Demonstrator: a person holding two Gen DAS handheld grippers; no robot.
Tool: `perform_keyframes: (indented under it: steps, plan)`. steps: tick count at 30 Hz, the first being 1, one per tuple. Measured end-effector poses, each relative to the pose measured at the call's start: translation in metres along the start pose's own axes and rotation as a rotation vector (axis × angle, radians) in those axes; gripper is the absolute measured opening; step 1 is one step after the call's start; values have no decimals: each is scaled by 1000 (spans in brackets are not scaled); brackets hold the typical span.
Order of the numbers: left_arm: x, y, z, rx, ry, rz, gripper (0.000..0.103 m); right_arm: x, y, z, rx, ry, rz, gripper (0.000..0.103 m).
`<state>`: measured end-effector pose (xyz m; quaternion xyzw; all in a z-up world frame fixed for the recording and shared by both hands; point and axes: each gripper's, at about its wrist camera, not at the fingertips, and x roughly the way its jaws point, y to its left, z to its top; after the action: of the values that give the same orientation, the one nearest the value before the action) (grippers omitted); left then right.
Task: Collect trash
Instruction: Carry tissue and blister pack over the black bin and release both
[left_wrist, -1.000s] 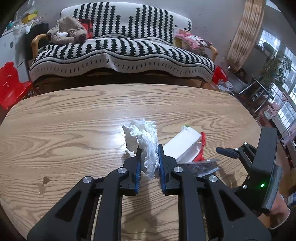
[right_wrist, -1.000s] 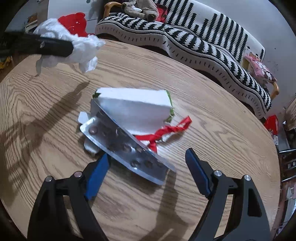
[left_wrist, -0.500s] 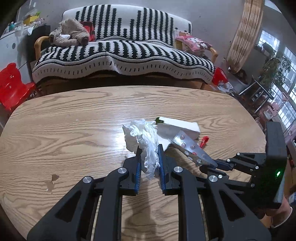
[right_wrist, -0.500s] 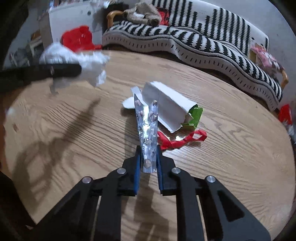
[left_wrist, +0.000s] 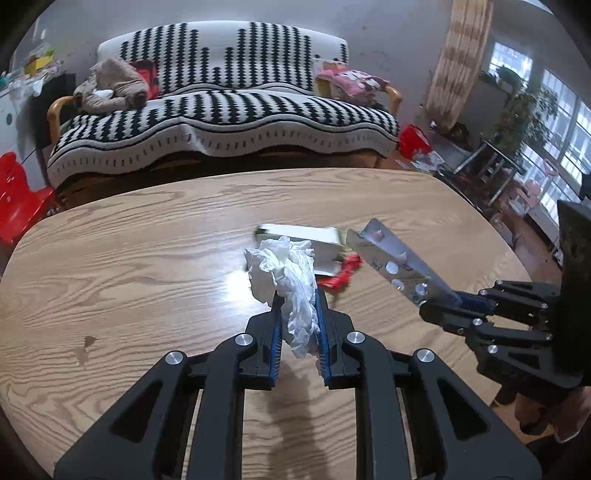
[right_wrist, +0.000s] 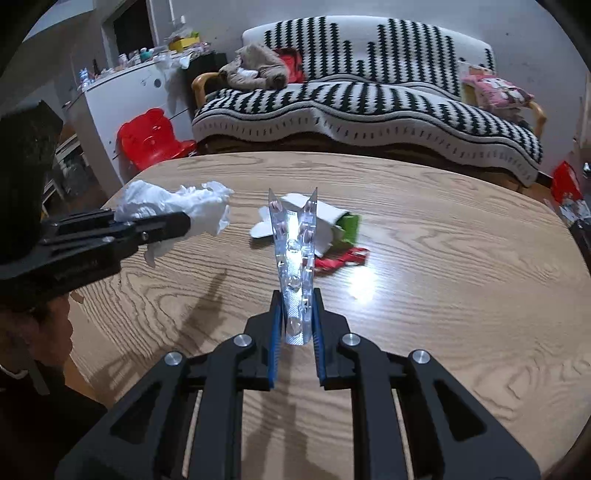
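My left gripper (left_wrist: 297, 295) is shut on a crumpled white tissue (left_wrist: 286, 273) and holds it above the wooden table (left_wrist: 129, 266). It also shows in the right wrist view (right_wrist: 184, 223) with the tissue (right_wrist: 177, 205). My right gripper (right_wrist: 297, 299) is shut on a silver pill blister pack (right_wrist: 295, 251), lifted off the table; the pack also shows in the left wrist view (left_wrist: 395, 262). A white and green carton (right_wrist: 332, 221) and a red wrapper strip (right_wrist: 343, 258) lie on the table beyond both grippers.
A black-and-white striped sofa (left_wrist: 221, 122) stands behind the table. A red plastic chair (right_wrist: 147, 140) and a white cabinet (right_wrist: 125, 96) are at the left. A small stain (left_wrist: 85, 343) marks the table's near left.
My right gripper closed on the blister pack and lifted it off the table, pulling back and up. My left gripper kept hold of the tissue and rose slightly.
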<state>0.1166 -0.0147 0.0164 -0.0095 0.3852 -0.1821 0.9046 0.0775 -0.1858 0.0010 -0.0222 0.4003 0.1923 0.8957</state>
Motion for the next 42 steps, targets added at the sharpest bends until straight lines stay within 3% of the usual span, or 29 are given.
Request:
perform_keyframes:
  steps: [9,21,32,42]
  plan:
    - [9,-65,-3,77,15,-71,16,-59,-50,-35,99,-31,-87,16]
    - [22,-213,-13,199,24,-291,15,-164,-152,-117,308,-70,-314,16]
    - [34,-355,-55,349,76,-498,15,-250,-233,-218,559,-60,-511,16]
    - [48,-435,-102,440,159,-622,15,-286,-276,-293,838,1,-584,16]
